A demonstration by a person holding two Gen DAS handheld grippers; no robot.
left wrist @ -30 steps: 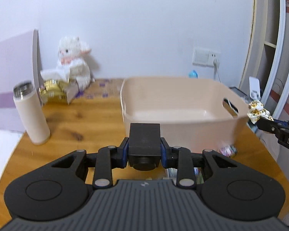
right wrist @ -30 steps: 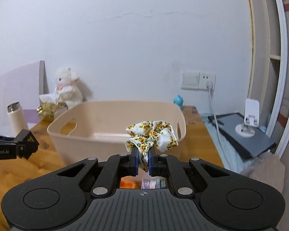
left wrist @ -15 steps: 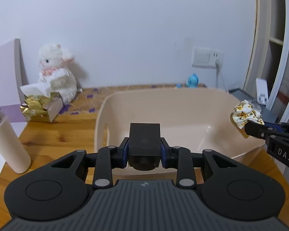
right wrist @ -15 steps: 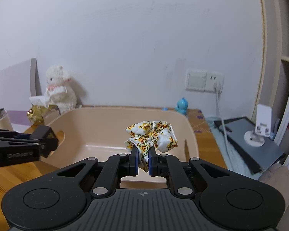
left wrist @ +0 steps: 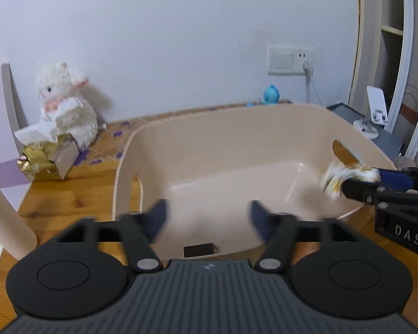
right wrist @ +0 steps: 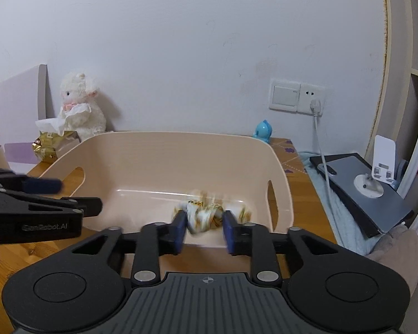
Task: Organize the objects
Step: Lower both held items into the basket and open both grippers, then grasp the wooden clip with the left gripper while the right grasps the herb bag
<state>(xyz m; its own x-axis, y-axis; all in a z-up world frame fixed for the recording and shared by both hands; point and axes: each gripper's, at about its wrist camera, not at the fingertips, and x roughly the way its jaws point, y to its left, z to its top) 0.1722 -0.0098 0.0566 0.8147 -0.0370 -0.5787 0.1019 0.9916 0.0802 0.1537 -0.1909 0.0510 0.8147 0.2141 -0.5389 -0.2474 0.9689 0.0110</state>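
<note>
1. Left hand-held gripper (left wrist: pixel 207 217): jaws spread wide, nothing between them, blurred. It sits over the near rim of the beige bin (left wrist: pixel 181 128).
2. Small black block (left wrist: pixel 200 250) lies on the bin floor at 6 o'clock in the left wrist view, just under the left jaws.
3. Right hand-held gripper (right wrist: pixel 204 229): jaws parted, blue pads on either side of the floral scrunchie (right wrist: pixel 206 215). The scrunchie is blurred; cannot tell if the pads touch it.
4. Scrunchie is inside the bin (right wrist: pixel 153 144), over its floor near the front right corner; at 3 o'clock in the left wrist view (left wrist: pixel 338 178), at the right gripper's tips.
5. Bin stands on the wooden table (left wrist: pixel 69 192), handle slots in both end walls.
6. White plush toy (left wrist: pixel 67 105) at 10 o'clock against the wall, with a gold tissue box (left wrist: pixel 46 157) just in front of it.
7. Beige bottle (left wrist: pixel 5 222) at 8 o'clock, at the table's left edge.
8. Blue figurine (right wrist: pixel 262 131) behind the bin at 1 o'clock in the right wrist view, under the wall socket (right wrist: pixel 296 96).
9. Laptop (right wrist: pixel 362 189) at 3 o'clock with a white phone stand (right wrist: pixel 376 169) on it.
</note>
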